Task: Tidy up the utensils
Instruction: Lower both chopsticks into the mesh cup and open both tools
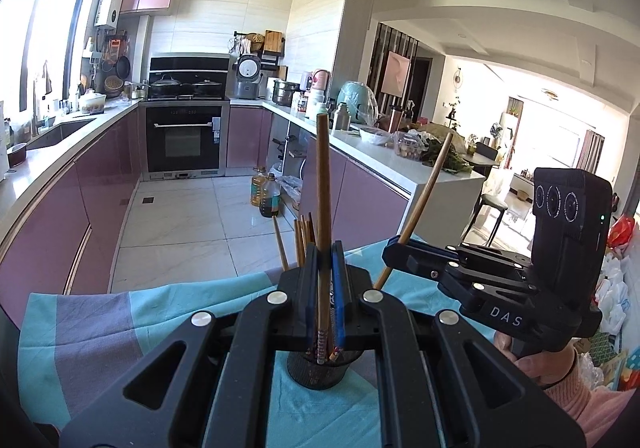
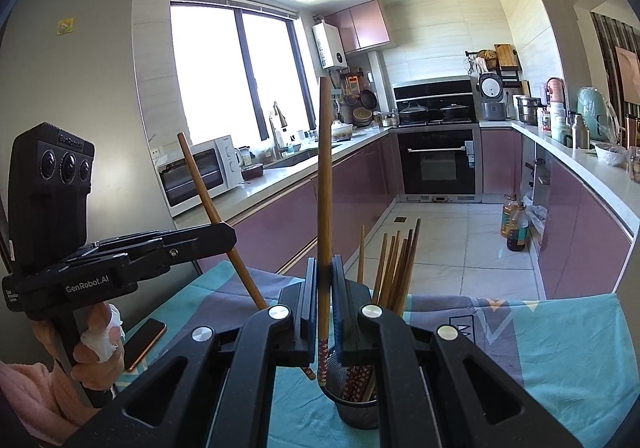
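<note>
Black linkage arms of the left gripper [image 1: 325,268] are filling the bottom of the left wrist view, and its jaws are clamping tight on a single brown chopstick [image 1: 322,184]. That chopstick is standing nearly upright between the pads, its plain end rising well above the gripper and its patterned end hanging below, just over the mouth of the black mesh holder [image 1: 320,372]. The holder is sitting directly beneath the gripper on the cloth-covered surface [image 1: 100,328], and more chopsticks [image 1: 302,238] are poking up from it just behind the fingers.

To the right of this gripper, the right gripper [image 1: 394,248] is coming in sideways, a hand [image 1: 532,360] in a pink sleeve gripping its handle, and it is pinching a second chopstick [image 1: 430,184] that is leaning away to the upper right.

Seen from the right wrist, the right gripper [image 2: 323,280] is likewise squeezing shut on its chopstick [image 2: 325,168], which is standing upright with its patterned tip reaching down to the holder's [image 2: 356,408] rim just below. Bundled chopsticks [image 2: 396,268] are fanning up just right of the fingers. Off to the left, the left gripper [image 2: 226,234] is holding its tilted chopstick [image 2: 200,184], and a phone [image 2: 145,342] is lying on the cloth below it.
</note>
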{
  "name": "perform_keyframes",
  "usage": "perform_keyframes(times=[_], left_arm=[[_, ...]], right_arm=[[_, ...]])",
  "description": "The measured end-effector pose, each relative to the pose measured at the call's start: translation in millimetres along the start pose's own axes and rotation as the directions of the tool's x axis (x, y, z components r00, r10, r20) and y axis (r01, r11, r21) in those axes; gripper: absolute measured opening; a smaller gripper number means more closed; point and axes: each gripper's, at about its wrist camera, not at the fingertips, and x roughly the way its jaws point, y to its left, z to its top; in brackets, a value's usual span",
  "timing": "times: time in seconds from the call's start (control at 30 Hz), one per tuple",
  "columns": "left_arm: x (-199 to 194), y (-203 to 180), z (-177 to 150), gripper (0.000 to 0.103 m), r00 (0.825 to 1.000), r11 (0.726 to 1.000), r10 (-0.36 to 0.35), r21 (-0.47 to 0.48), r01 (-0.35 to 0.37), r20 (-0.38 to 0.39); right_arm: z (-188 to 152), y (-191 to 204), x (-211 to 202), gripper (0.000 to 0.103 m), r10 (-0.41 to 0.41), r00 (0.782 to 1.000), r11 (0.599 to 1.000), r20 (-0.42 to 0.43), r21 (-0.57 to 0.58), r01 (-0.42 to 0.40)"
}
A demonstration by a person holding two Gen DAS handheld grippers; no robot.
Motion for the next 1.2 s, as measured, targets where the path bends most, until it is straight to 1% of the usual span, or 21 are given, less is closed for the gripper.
perform_keyframes(times=[0.33, 0.63, 0.9, 1.2], left_arm=[[-12.9, 2.4, -4.8, 0.007, 1.0, 1.0, -0.017, 0.003, 0.017, 0.014], [-9.7, 1.5, -3.9, 0.007, 1.0, 1.0, -0.014, 0.005, 0.014, -0.01], [-14.1, -1.5, -11.1, 0.007, 0.999, 1.0, -0.011, 0.01, 0.012, -0.034], [-8.7, 5.7, -7.6, 0.007, 0.998, 1.0, -0.008, 0.013, 0.009, -0.065]], right_arm=[[-0.7, -4.1, 4.6, 0.006, -0.018, 1.0, 1.0, -0.01, 0.011, 0.018], [-1.2, -5.8, 8.7, 0.006, -0.031, 0.999, 0.999, -0.023, 0.019, 0.031], [-0.1, -8.9, 15.6, 0.006, -0.037, 0.999, 0.999, -0.036, 0.024, 0.038], [-2.7, -13.9, 20.8, 0.006, -0.039, 0.998, 0.999, -0.052, 0.03, 0.041]])
